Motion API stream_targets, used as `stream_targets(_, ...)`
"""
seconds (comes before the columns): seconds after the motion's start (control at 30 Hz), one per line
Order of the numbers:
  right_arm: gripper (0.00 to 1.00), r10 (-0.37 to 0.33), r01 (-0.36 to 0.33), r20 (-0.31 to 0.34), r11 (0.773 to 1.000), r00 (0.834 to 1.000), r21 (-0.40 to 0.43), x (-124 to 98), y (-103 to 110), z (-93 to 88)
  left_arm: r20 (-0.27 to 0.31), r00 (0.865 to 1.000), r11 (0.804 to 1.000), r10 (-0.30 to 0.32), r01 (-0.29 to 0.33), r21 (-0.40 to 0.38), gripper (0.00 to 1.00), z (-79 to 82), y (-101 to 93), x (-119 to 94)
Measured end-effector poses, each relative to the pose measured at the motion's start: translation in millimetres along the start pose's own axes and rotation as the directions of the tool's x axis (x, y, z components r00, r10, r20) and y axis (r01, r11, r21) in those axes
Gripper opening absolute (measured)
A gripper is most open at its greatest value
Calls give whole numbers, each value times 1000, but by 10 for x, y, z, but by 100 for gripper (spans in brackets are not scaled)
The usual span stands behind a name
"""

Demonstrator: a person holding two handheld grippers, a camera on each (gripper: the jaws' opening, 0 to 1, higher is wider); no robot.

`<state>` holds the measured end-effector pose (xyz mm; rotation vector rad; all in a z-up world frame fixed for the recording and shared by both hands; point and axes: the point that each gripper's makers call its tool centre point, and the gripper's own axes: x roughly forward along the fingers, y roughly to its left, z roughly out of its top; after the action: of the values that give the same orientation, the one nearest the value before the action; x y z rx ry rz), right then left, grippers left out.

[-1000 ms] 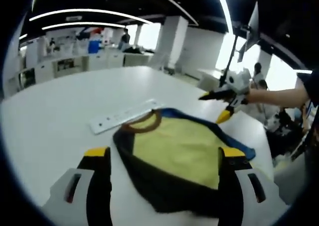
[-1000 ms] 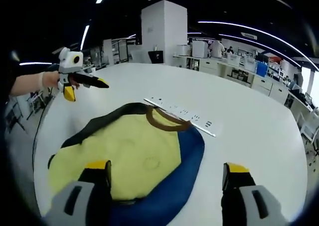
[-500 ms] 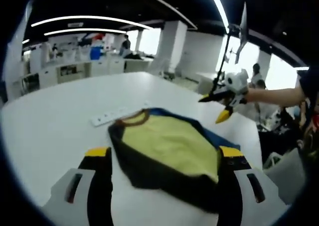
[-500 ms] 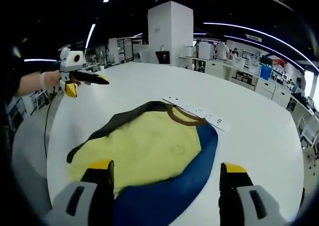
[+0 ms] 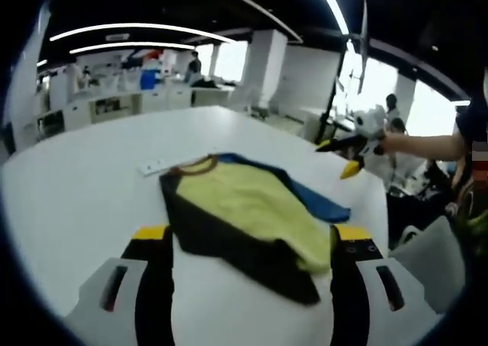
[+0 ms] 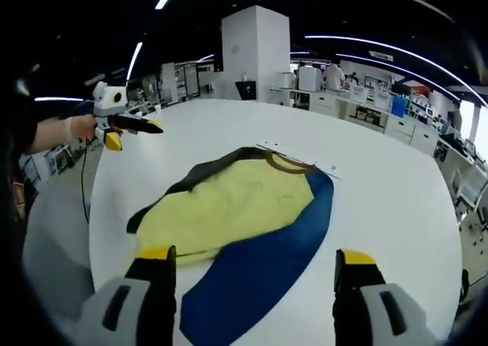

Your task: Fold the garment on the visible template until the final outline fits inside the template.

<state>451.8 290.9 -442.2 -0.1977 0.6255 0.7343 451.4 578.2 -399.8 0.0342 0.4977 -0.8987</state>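
A folded garment [image 5: 244, 209] lies on the white table [image 5: 84, 178], yellow in the middle with a black side, a blue side and a brown collar [image 5: 191, 168]. In the right gripper view the same garment [image 6: 236, 209] shows its blue panel nearest me. My left gripper [image 5: 248, 247] is open above the table's near edge, short of the garment. My right gripper [image 6: 248, 266] is open too, held back from the garment's near end. Each gripper appears in the other's view, held in a hand off the table's side: the right [image 5: 345, 149], the left [image 6: 130, 129].
A white strip with dark marks [image 6: 301, 157] lies on the table just beyond the collar, also seen as a strip [image 5: 152, 165] in the left gripper view. People [image 5: 395, 117] and desks stand in the background. A stand with a pole [image 5: 343, 72] rises past the table.
Both cameras have pulled back and up from the garment, which now looks smaller and farther. The garment itself has not visibly moved.
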Motion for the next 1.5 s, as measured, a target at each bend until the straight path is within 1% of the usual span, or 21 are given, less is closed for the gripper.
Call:
stream_targets(0.03, 85, -5, 5, -5, 1000, 1000, 8, -32, -2, -40, 1, 1000, 1000, 2, -2, -1, 81, -11, -41, -29)
stream_targets(0.1, 85, -12, 12, -6, 1000, 1000, 18, -94, -6, -113, 9, 1000, 1000, 2, -2, -14, 80, -1, 25, -41)
stream_targets(0.17, 84, -26, 26, -5, 999, 1000, 31, -151, -12, -182, 9, 1000, 1000, 2, -2, -16, 80, -35, 14, -74)
stream_targets(0.27, 84, -31, 31, -6, 998, 999, 50, -209, 34, -267, 5, 1000, 1000, 6, -6, -26, 80, -119, -29, -130)
stream_targets(0.33, 83, -37, 37, -13, 998, 999, 55, -210, 3, -336, 4, 1000, 1000, 7, -7, -31, 79, -166, -76, -148)
stream_targets(0.43, 81, -42, 43, -21, 997, 999, 64, -239, 71, -414, -9, 1000, 999, 10, -11, -36, 79, -259, -99, -169)
stream_targets(0.5, 75, -45, 47, -30, 996, 999, 72, -248, 96, -470, -11, 1000, 999, 10, -11, -46, 78, -307, -107, -190)
stream_targets(0.57, 67, -42, 45, -36, 996, 998, 82, -254, 118, -522, -12, 1000, 999, 11, -12, -50, 78, -323, -201, -197)
stream_targets(0.6, 64, -41, 44, -42, 995, 998, 88, -257, 133, -563, -12, 1000, 999, 11, -11, -52, 78, -332, -216, -202)
stream_targets(0.67, 63, -40, 45, -46, 994, 998, 99, -261, 146, -613, -13, 1000, 998, 11, -12, -60, 78, -359, -195, -225)
stream_targets(0.8, 58, -33, 39, -58, 992, 998, 118, -266, 196, -708, -6, 1000, 998, 20, -20, -63, 78, -357, -197, -253)
stream_targets(0.87, 59, -28, 36, -64, 991, 998, 126, -263, 221, -755, -8, 1000, 997, 24, -24, -67, 78, -368, -191, -258)
stream_targets(0.93, 57, -27, 36, -71, 991, 997, 128, -265, 250, -801, -9, 1000, 997, 27, -28, -69, 77, -386, -199, -273)
stream_targets(1.0, 53, -26, 37, -86, 991, 996, 126, -268, 275, -853, -7, 1000, 997, 27, -28, -76, 77, -411, -198, -290)
stream_targets(1.07, 45, -27, 38, -87, 992, 996, 122, -286, 320, -884, -10, 1000, 996, 27, -28, -83, 77, -452, -195, -305)
stream_targets(1.17, 41, -26, 40, -100, 990, 995, 133, -270, 318, -957, -13, 1000, 995, 24, -25, -92, 77, -484, -211, -317)
stream_targets(1.27, 33, -29, 44, -119, 991, 992, 125, -284, 369, -1030, -18, 1000, 995, 23, -24, -97, 77, -527, -206, -325)
stream_targets(1.3, 31, -31, 46, -120, 991, 992, 125, -283, 375, -1038, -17, 1000, 995, 23, -24, -101, 77, -529, -210, -326)
stream_targets(1.4, 30, -26, 45, -122, 987, 992, 156, -258, 385, -1095, -13, 1000, 994, 21, -22, -108, 76, -542, -244, -325)
stream_targets(1.43, 29, -26, 47, -131, 986, 991, 163, -253, 398, -1120, -12, 1000, 994, 21, -22, -111, 75, -559, -251, -328)
stream_targets(1.5, 26, -32, 54, -138, 986, 990, 155, -243, 421, -1151, -5, 1000, 992, 20, -21, -122, 75, -585, -249, -335)
